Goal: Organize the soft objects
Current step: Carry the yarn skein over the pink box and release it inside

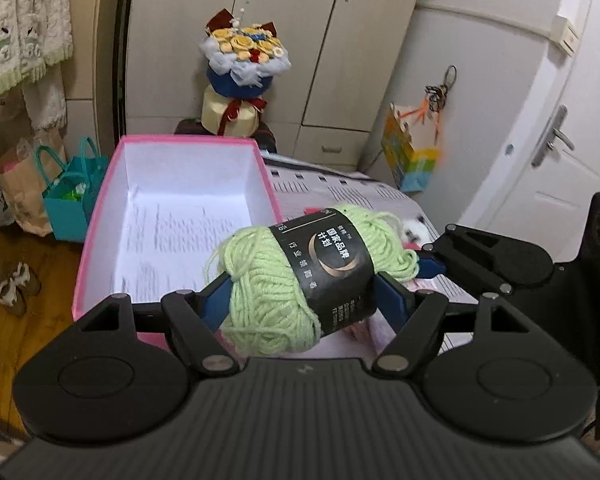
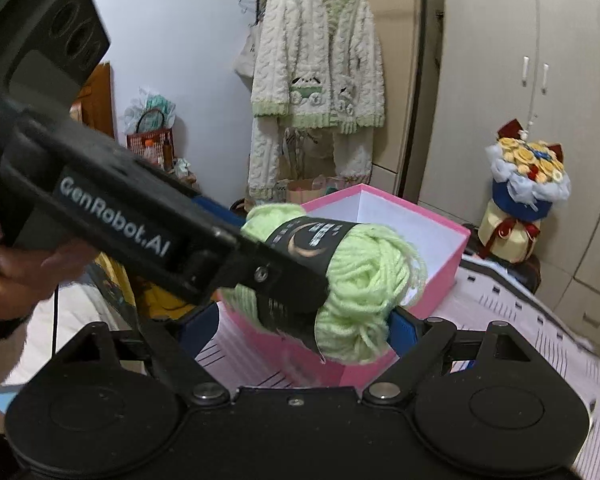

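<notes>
A light green yarn skein (image 1: 300, 280) with a black paper label is held in the air just right of an open pink box (image 1: 100, 216) with a white inside. My left gripper (image 1: 304, 300) is shut on the skein across its middle. In the right wrist view the same skein (image 2: 356, 280) sits between my right gripper's (image 2: 300, 328) blue fingers (image 2: 402, 330), which stand wide apart. The left gripper's black body (image 2: 120, 220) crosses that view from the left. The pink box (image 2: 444, 248) lies behind the skein.
The box rests on a bed with a grey patterned sheet (image 1: 340, 188). A flower bouquet (image 1: 240, 80) stands behind it by wardrobe doors. Bags (image 1: 68, 200) sit on the wooden floor at left. A fluffy robe (image 2: 316, 80) hangs on a rack. A white door (image 1: 548, 140) is at right.
</notes>
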### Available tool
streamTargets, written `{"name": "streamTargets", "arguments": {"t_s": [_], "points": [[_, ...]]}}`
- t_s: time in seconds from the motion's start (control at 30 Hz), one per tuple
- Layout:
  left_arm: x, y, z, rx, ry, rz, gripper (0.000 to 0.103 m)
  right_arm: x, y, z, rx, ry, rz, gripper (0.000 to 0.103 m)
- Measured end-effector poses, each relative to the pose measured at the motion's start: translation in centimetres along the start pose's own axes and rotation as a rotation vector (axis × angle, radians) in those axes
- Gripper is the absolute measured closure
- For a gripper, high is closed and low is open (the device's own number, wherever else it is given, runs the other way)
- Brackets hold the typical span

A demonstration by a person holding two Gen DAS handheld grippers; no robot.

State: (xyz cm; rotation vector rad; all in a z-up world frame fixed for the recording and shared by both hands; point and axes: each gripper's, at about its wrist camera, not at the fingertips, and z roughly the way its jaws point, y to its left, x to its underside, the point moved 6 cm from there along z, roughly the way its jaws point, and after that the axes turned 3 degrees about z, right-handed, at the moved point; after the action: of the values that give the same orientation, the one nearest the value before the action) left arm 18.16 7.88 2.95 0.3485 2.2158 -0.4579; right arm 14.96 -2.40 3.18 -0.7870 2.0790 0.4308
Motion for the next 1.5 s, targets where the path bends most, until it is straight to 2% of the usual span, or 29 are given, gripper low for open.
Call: {"name": "streamTargets", "arguments": {"t_s": [0.17,0.27,0.37,0.43,0.5,0.53,0.8,0.93,1.1,1.23,1.33,1.5], "points": [[-2.8,2.9,3.5,-0.01,-0.016,0.006,0.03,-1.7,-2.3,4.4,-0.024,0.064,-0.136,0.013],[-3.8,5.4,6.2,0.008,-0.005,-0.037,0.03,-2.2,-4.1,7.1,-0.032,0.092,-0.139,0.017],[-5.2,7.5,8.4,0.002,-0.004,-0.072,0.03,-2.9,-5.5,9.3,-0.007,0.102,-0.174,0.03],[-6.2,8.8,9.8,-0.014,0.007,-0.075,0.03,-3.4,-6.4,10.9,0.001,0.136,-0.189,0.045],[-7.1,10.0,11.3,-0.024,0.027,-0.094,0.03,-3.9,-7.5,12.5,0.008,0.18,-0.186,0.053],[-7.4,10.6,12.1,-0.027,0.042,-0.098,0.03,-4.1,-8.0,13.3,0.002,0.202,-0.182,0.054],[-8.6,13.7,17.0,-0.075,0.123,-0.164,0.03,-4.8,-10.6,18.4,0.016,0.301,-0.177,0.054],[-8.4,14.8,18.3,-0.052,0.143,-0.232,0.03,-4.8,-10.9,19.6,0.052,0.321,-0.209,0.053],[-8.2,15.1,19.3,-0.046,0.153,-0.258,0.03,-4.7,-11.7,20.4,0.099,0.345,-0.229,0.053],[-7.8,15.6,20.2,-0.032,0.183,-0.298,0.03,-4.9,-12.4,21.5,0.15,0.367,-0.22,0.048],[-7.5,15.6,20.7,-0.003,0.205,-0.324,0.03,-5.4,-12.6,21.4,0.136,0.336,-0.203,0.042],[-7.5,14.8,19.5,0.007,0.181,-0.3,0.03,-5.5,-12.6,19.5,0.078,0.292,-0.131,0.042]]}}
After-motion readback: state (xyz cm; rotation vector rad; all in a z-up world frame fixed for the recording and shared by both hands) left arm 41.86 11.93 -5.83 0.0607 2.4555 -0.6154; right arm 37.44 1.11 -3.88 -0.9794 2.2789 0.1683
